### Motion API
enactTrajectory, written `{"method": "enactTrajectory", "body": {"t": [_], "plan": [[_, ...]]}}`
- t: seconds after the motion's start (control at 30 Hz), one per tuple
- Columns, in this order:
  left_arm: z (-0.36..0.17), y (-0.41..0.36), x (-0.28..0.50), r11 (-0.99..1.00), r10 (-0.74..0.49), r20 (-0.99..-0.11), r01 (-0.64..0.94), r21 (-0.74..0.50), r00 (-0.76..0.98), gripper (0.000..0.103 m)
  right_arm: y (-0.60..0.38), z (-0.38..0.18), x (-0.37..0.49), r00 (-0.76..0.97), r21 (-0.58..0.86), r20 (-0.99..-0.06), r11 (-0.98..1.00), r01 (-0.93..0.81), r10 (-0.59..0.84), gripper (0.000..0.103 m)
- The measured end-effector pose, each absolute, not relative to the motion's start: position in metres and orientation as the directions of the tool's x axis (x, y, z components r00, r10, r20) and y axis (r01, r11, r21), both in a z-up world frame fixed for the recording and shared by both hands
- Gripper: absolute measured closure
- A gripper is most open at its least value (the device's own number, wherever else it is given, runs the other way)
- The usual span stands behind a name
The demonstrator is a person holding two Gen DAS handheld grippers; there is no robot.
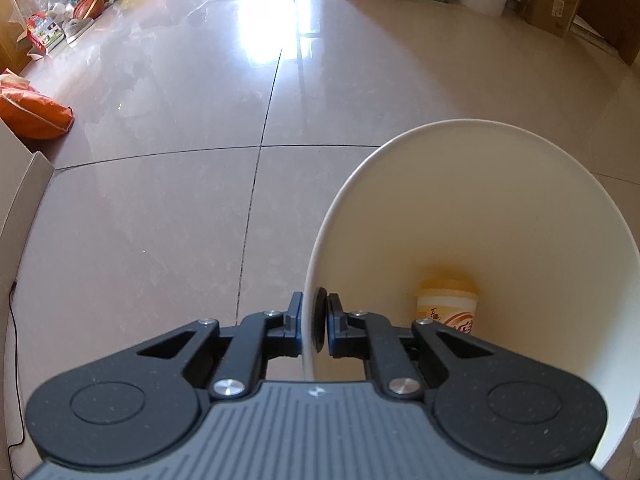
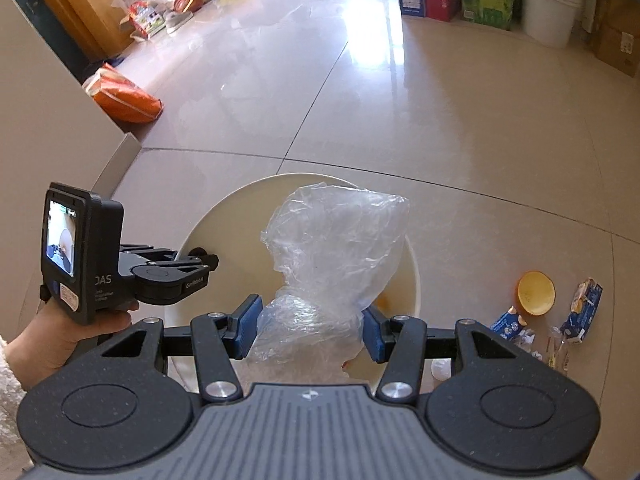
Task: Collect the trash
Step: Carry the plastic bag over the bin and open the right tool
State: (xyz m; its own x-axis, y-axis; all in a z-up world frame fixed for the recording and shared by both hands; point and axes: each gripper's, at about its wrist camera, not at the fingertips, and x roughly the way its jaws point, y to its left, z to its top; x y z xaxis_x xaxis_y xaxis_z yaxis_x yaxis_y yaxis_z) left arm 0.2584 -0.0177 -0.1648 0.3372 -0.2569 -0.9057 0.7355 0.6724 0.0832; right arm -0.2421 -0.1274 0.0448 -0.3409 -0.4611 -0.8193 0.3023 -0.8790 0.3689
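Note:
A cream waste bin [image 1: 500, 200] stands on the tiled floor, and my left gripper [image 1: 314, 322] is shut on its near rim, one finger outside and one inside. A yellow-lidded cup [image 1: 447, 306] lies at the bin's bottom. In the right wrist view my right gripper [image 2: 310, 330] is shut on a crumpled clear plastic bag [image 2: 336, 256], held over the bin [image 2: 208, 224]. The left gripper [image 2: 200, 261] shows there at the bin's left rim, carried by a hand [image 2: 60, 336].
On the floor right of the bin lie a yellow lid [image 2: 536, 293], blue cartons [image 2: 584, 309] and small wrappers [image 2: 524, 338]. An orange bag [image 2: 128, 98] lies by a wall corner at left. Boxes, a white bucket [image 2: 550, 10] and a basketball [image 2: 188, 1] line the far wall.

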Motion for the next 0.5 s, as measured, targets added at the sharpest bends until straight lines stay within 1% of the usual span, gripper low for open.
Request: {"method": "enactTrajectory", "body": {"t": [0.17, 0.23, 0.27, 0.3, 0.43, 0.5], "plan": [[-0.164, -0.021, 0.259, 0.667, -0.253, -0.904, 0.739, 0.096, 0.345, 0.094, -0.140, 0.038, -0.251, -0.321, 0.341, -0.836, -0.880, 0.330, -0.444, 0.045], [-0.165, -0.021, 0.259, 0.667, -0.253, -0.904, 0.739, 0.096, 0.345, 0.094, -0.144, 0.037, -0.251, -0.315, 0.325, -0.843, -0.880, 0.347, -0.435, 0.036], [-0.165, -0.022, 0.259, 0.665, -0.252, -0.904, 0.740, 0.098, 0.346, 0.094, -0.144, 0.037, -0.250, -0.311, 0.322, -0.846, -0.880, 0.349, -0.433, 0.027], [-0.165, -0.023, 0.259, 0.666, -0.252, -0.904, 0.739, 0.097, 0.346, 0.094, -0.145, 0.036, -0.248, -0.314, 0.323, -0.845, -0.880, 0.347, -0.434, 0.025], [-0.165, -0.024, 0.256, 0.665, -0.251, -0.903, 0.740, 0.100, 0.347, 0.094, -0.134, 0.040, -0.241, -0.329, 0.329, -0.834, -0.878, 0.348, -0.443, 0.022], [-0.165, -0.022, 0.254, 0.665, -0.251, -0.903, 0.740, 0.100, 0.348, 0.094, -0.123, 0.042, -0.236, -0.354, 0.327, -0.824, -0.882, 0.341, -0.442, 0.019]]}}
